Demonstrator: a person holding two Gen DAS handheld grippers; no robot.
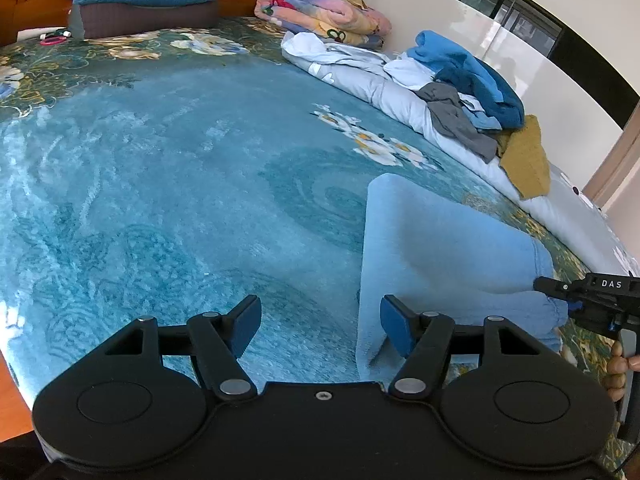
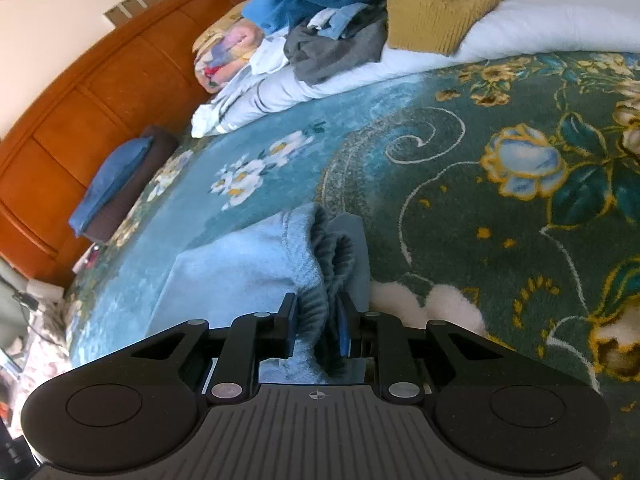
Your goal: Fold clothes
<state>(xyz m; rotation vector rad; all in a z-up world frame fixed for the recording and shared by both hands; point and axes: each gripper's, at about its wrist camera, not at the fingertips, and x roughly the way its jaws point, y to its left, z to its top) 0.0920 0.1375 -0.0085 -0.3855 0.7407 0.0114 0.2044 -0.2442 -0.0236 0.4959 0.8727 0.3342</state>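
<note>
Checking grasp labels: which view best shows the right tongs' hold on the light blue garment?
Right wrist view: the right tongs pinch the ribbed edge of the light blue garment between both pads. The left wrist view shows them only at the frame edge, touching the garment, contact unclear.

Bright daylight, sharp, fisheye-bent edges

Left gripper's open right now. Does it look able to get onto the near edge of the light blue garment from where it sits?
Probably yes. The left gripper is open with nothing between its fingers, and the light blue garment lies just ahead with one finger already over its near edge. Only bare bedspread lies alongside.
</note>
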